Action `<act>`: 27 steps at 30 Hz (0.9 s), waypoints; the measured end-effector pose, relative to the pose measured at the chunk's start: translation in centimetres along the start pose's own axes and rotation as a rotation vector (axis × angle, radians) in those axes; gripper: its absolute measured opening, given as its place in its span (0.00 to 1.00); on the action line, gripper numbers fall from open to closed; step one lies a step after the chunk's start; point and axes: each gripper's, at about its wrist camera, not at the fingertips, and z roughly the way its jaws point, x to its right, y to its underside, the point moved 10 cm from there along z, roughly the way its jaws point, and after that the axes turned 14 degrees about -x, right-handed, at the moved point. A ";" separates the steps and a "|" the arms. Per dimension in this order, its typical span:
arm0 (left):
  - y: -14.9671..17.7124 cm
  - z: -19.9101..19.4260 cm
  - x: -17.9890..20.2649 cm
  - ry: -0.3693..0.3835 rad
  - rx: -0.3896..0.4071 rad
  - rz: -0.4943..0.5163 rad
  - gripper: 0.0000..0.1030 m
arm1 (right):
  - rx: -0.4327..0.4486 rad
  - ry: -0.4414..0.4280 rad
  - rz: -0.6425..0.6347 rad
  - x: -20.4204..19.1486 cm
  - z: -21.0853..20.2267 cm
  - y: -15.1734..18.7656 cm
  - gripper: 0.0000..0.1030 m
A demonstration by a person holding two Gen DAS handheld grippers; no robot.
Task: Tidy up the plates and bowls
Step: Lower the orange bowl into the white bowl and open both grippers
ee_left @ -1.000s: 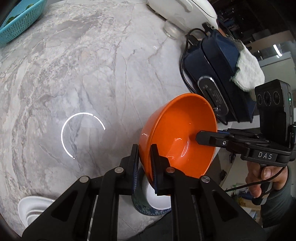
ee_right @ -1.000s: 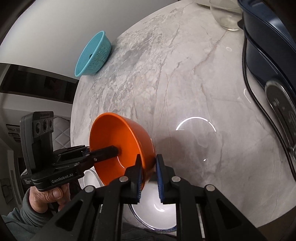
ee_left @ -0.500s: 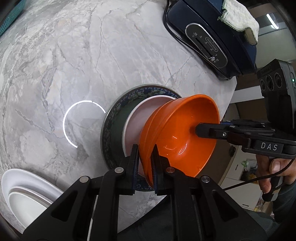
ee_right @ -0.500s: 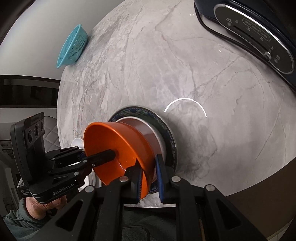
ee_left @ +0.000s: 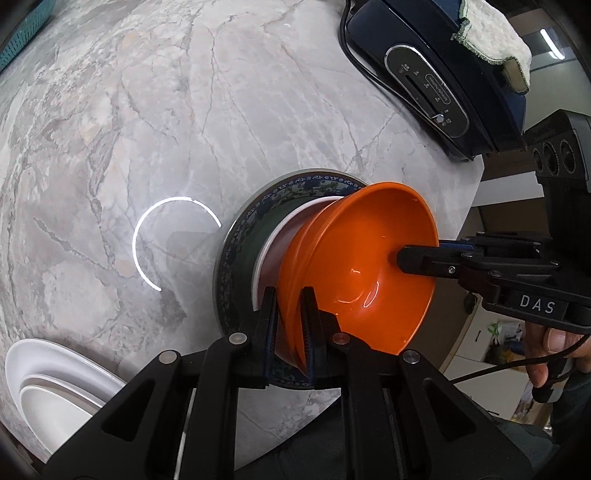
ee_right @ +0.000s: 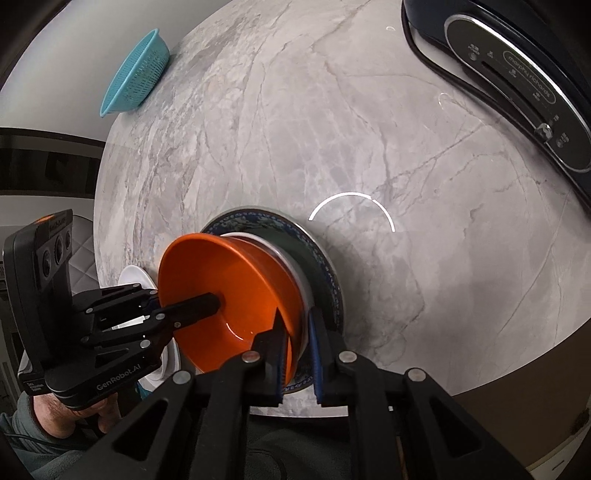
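Observation:
An orange bowl [ee_left: 351,266] [ee_right: 229,288] hangs tilted, partly inside a white bowl [ee_left: 273,251] [ee_right: 291,266] that rests on a dark plate with a blue patterned rim [ee_left: 243,236] [ee_right: 325,266]. My left gripper [ee_left: 290,332] is shut on the orange bowl's near rim, one finger inside and one outside. My right gripper [ee_right: 297,350] holds the opposite rim. Its jaws are closing, and the rim is pinched between the pads. Each view shows the other gripper's inner finger [ee_left: 417,258] [ee_right: 195,306] reaching into the bowl.
Stacked white plates [ee_left: 55,376] [ee_right: 133,275] sit near the marble table's front edge. A dark blue appliance [ee_left: 424,74] [ee_right: 517,92] with a cloth [ee_left: 495,33] on it stands at the right. A teal colander [ee_right: 136,74] is at the far left.
Both grippers brought the orange bowl down and across. The patterned plate and white bowl came into full view beneath it, and the bowl now sits lower, into the white bowl.

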 end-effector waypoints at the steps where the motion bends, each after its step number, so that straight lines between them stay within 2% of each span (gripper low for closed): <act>1: 0.0 0.0 0.0 0.001 -0.002 -0.002 0.11 | -0.005 0.014 -0.006 -0.1 0.1 0.0 0.12; 4: 0.0 -0.2 -0.1 -0.003 -0.008 0.002 0.13 | -0.019 0.051 -0.020 -0.2 0.3 0.0 0.12; 7: 0.0 -0.2 0.2 0.006 -0.007 0.009 0.19 | -0.026 0.064 -0.026 -0.1 0.4 0.1 0.12; 10: 0.1 -0.3 0.9 0.026 -0.002 0.032 0.35 | -0.031 0.074 -0.029 -0.1 0.5 0.1 0.12; 12: 0.1 -0.5 1.8 0.033 0.006 0.061 0.55 | -0.035 0.082 -0.030 -0.1 0.7 0.1 0.12; 15: 0.3 -1.0 2.8 0.020 0.025 0.097 0.70 | -0.036 0.086 -0.033 -0.3 0.7 0.1 0.12; 20: 0.3 -2.1 2.8 0.052 0.062 0.085 0.71 | -0.035 0.095 -0.036 -0.4 0.8 0.1 0.12; 23: 0.5 -2.8 2.4 0.036 0.081 0.066 0.87 | -0.036 0.107 -0.038 -0.4 0.8 0.0 0.13; 27: 1.0 -4.3 1.4 0.059 0.117 0.029 0.87 | -0.029 0.117 -0.037 -0.3 0.7 0.0 0.13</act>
